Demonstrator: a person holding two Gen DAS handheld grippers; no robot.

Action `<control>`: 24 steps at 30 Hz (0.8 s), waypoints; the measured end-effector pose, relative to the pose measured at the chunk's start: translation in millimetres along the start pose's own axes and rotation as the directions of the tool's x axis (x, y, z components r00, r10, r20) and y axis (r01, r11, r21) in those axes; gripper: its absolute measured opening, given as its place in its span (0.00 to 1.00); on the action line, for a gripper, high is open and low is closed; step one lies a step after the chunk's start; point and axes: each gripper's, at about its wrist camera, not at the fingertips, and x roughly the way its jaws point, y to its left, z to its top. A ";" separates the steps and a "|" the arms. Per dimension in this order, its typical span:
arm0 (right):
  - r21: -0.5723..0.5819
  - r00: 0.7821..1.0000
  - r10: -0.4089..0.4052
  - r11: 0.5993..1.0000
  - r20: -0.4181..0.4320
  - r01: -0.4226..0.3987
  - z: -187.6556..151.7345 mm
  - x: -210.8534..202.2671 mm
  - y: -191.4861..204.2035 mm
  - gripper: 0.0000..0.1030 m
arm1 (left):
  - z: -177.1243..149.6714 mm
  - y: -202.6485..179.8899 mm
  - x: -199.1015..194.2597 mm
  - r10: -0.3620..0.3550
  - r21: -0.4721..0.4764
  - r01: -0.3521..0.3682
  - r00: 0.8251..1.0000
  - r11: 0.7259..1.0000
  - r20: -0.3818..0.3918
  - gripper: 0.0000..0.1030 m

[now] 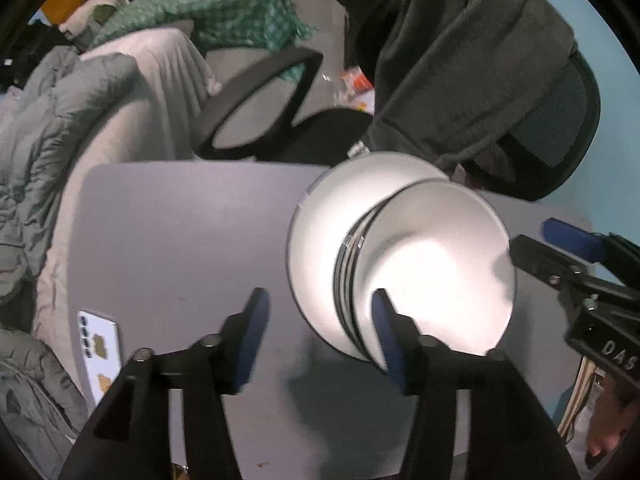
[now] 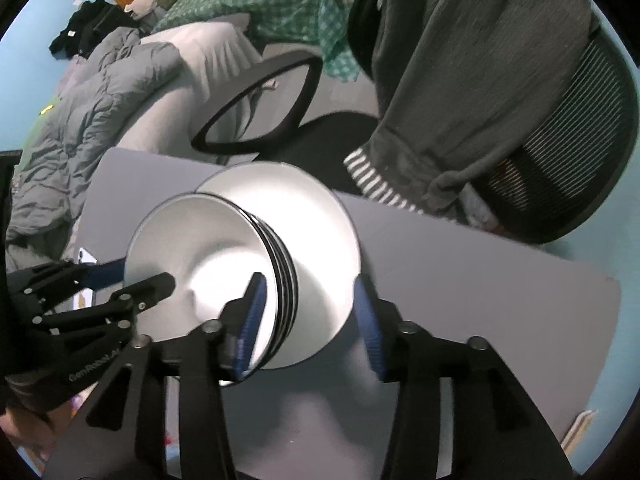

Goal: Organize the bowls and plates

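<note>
While the left gripper hangs spread and empty, the stacked bowls sit on a plate at frame centre-right, bare table leftward. Right view: right gripper parted, straddling the plate's near rim, pinching nothing.

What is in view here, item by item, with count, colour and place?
Plate: one, silver, on the table under the bowls.
Bowls: a nested stack, count unclear, silver, sitting on the plate.
Table: one, grey-lilac, under everything.
Phone: one, white with stickers, near the table's left edge in the left view.
Chair: one, black, behind the table.
Hoodie: one, grey, hung over the chair back.
Duvet: one, grey, on the bed to the left.
Checked cloth: one, green, far back.
Left tongs: black with blue pads, open, one pad over the bowls.
Right tongs: black with blue pads, open, astride the stack's edge.
</note>
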 end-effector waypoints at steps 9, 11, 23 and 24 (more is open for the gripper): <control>0.013 0.990 -0.056 0.998 0.126 0.055 -6.0 -74.5 5.5 0.71 | -15.5 10.2 -76.0 0.015 0.019 -0.018 0.989 1.000 0.150 0.79; 0.030 0.987 -0.056 0.998 0.148 0.052 -10.0 -91.0 8.3 0.71 | -20.8 9.9 -91.0 0.017 0.032 -0.023 0.986 0.999 0.168 0.79; 0.108 0.972 -0.080 0.992 0.219 0.057 -45.9 -147.7 28.5 0.72 | -57.6 9.7 -152.9 -0.034 0.051 0.023 0.969 0.998 0.243 0.86; 0.115 0.972 -0.088 0.991 0.220 0.064 -48.6 -149.7 29.8 0.72 | -59.5 9.9 -155.2 -0.035 0.045 0.025 0.968 0.999 0.248 0.86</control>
